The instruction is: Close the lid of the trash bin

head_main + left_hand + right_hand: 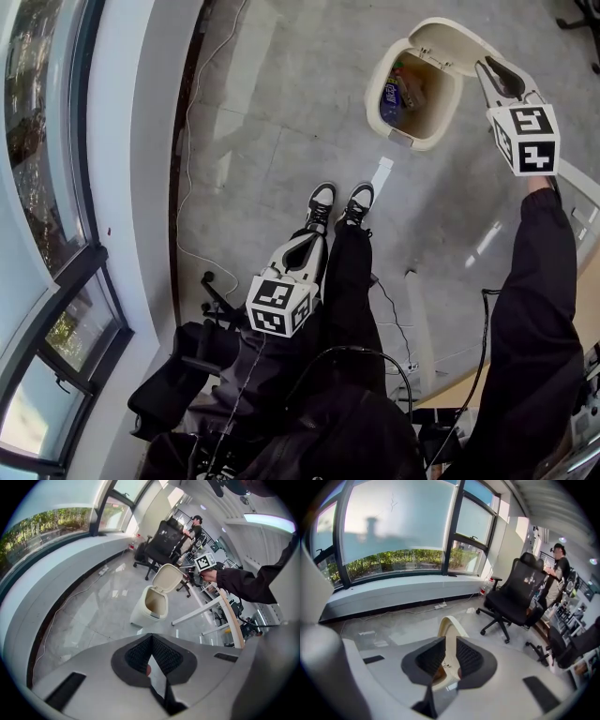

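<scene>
The cream trash bin [412,98] stands on the grey floor at the upper right of the head view, with rubbish inside. Its lid [450,42] is tipped up and back. My right gripper [485,67] reaches to the lid's right edge. In the right gripper view the lid's [449,625] thin edge stands in the narrow gap of the right gripper [450,654], and I see no squeeze on it. My left gripper [305,239] hangs low by the person's legs, shut and holding nothing. The left gripper view shows the bin [152,604], its raised lid [168,577] and the left gripper [151,641].
A curved window wall runs along the left, with a white cable [192,187] on the floor beside it. A black office chair [513,597] and a standing person [558,569] are beyond the bin. A white desk leg [201,611] slants beside the bin.
</scene>
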Tool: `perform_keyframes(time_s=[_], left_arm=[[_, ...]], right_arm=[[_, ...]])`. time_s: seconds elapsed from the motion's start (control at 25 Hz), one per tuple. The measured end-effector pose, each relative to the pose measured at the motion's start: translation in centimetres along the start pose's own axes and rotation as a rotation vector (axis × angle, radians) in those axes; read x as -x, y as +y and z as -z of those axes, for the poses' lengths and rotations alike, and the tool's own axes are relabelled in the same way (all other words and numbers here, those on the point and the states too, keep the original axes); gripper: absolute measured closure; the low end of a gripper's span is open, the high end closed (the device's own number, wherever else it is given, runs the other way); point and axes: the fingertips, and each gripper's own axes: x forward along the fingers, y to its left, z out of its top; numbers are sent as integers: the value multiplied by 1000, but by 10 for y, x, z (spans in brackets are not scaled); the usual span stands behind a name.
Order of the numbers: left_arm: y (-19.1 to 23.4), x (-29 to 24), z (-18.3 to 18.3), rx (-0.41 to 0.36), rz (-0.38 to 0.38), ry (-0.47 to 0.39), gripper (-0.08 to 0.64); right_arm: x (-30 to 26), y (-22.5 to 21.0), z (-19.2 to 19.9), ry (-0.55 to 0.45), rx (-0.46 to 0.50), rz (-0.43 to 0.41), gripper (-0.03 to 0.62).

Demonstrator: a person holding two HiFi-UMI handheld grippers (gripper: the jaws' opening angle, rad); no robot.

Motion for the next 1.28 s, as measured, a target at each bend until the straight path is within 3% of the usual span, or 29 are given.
perform_keyframes(time_s=[0.4, 0.6, 1.0, 1.28], left_arm=[[0, -1, 4, 16, 10, 12, 558], [3, 0, 8, 19, 7, 16, 558], [6, 1, 9, 28, 10, 13, 558], [6, -3, 13, 34, 10, 13, 558]], right_arm=[[-23, -31, 9, 126, 135, 6, 452], [-32, -38, 24, 199, 154, -11, 443], [-21, -8, 33, 217, 210, -65, 430], [-8, 41, 54, 239, 269, -156, 430]])
